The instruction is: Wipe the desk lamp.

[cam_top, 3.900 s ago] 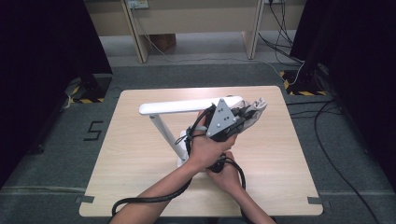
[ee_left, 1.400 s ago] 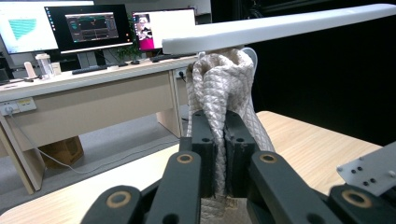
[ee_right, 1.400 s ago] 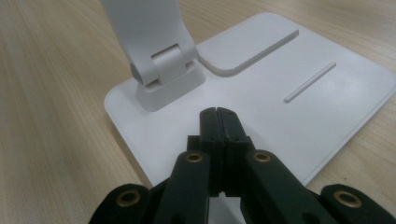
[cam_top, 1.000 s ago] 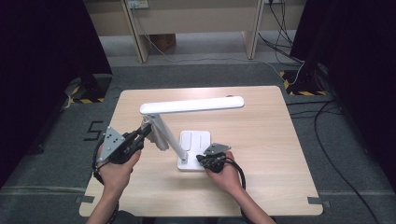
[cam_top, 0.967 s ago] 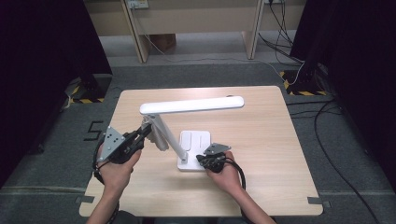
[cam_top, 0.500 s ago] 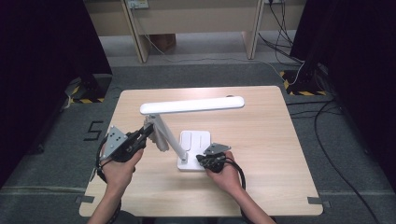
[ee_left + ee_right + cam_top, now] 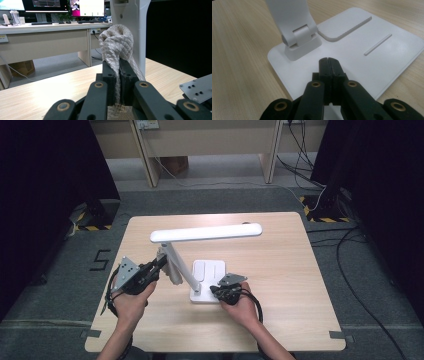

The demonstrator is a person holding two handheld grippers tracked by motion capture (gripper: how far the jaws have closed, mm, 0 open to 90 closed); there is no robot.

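With the right gripper (image 7: 329, 60) clenched empty and pressing on the desk lamp's base (image 7: 372, 57), the left gripper (image 7: 117, 65), grasping a braided rope (image 7: 117, 42) beside the lamp's arm (image 7: 176, 265), should wipe gently.

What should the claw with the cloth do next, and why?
Probably slide the left claw along the lamp's slanted arm to wipe it. Its jaws are shut on a bunched woven cloth right beside that arm, while the shut right claw rests over the lamp base, seemingly steadying it.
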